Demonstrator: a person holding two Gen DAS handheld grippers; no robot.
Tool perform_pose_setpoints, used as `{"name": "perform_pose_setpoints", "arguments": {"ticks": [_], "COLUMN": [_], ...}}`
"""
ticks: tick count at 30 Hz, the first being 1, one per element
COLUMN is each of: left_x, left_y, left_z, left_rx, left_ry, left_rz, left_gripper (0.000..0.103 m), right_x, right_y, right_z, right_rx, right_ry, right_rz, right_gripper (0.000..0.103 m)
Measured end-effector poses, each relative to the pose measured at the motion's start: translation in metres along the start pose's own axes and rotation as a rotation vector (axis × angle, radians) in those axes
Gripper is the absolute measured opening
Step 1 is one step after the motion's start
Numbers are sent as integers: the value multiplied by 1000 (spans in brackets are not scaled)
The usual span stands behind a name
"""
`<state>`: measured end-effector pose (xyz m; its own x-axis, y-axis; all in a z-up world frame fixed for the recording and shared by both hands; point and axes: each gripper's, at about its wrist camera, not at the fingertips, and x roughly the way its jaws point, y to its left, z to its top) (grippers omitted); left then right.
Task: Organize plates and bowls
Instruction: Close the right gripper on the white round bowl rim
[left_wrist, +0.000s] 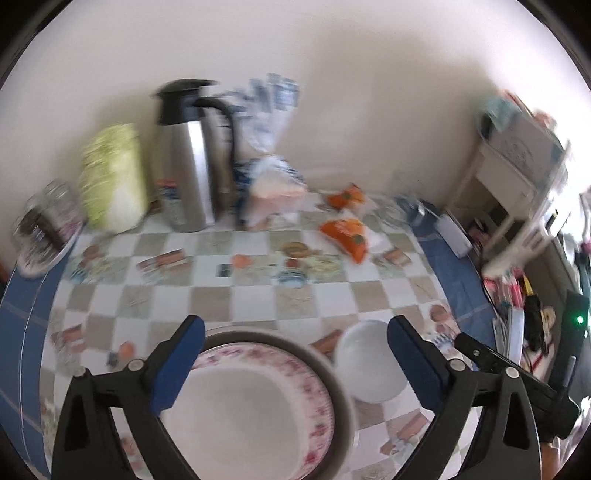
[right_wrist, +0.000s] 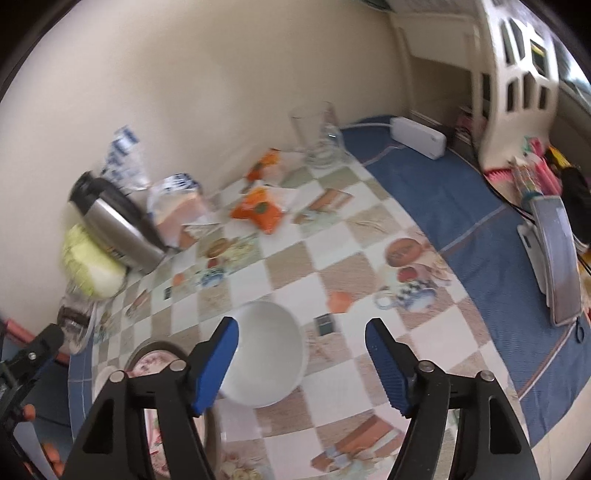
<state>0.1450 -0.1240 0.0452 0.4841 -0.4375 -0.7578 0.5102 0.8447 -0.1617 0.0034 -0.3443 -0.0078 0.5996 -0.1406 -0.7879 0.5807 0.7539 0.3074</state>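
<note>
I am hovering both claws, left and right, spread and empty, over plate and bowl near the worktop's front edge, readying to stack them.

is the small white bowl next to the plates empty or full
Empty: the small white bowl sits upright on the table, its plain white inside bare in both views.

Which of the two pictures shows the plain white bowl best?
The right wrist view: the white bowl sits whole between the open fingers. In the left wrist view, the white bowl is partly hidden behind the right finger.
</note>
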Motion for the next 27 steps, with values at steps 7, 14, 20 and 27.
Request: {"name": "perform_pose_setpoints", "arguments": {"ticks": [7,14,20,27], "left_x": [59,124,156,183], "left_y": [-55,-68,-73,-74], "left_z": [10,2,-9,-22], "left_rx": [114,150,164,147], "left_ry": [143,295,382,462], "left_rz": [4,105,124,132], "left_gripper": [99,97,73,62], "right_x": [28,61,80,96], "right_y": [-30,-18,-5,-3], "right_z": [2,-5,-13,-18], "right_rx": [87,23,-48,-46], "right_ry": [54,137,166,209], "right_rz": [-30,-36,-53,-35], "right_gripper": [95,94,85,65]}}
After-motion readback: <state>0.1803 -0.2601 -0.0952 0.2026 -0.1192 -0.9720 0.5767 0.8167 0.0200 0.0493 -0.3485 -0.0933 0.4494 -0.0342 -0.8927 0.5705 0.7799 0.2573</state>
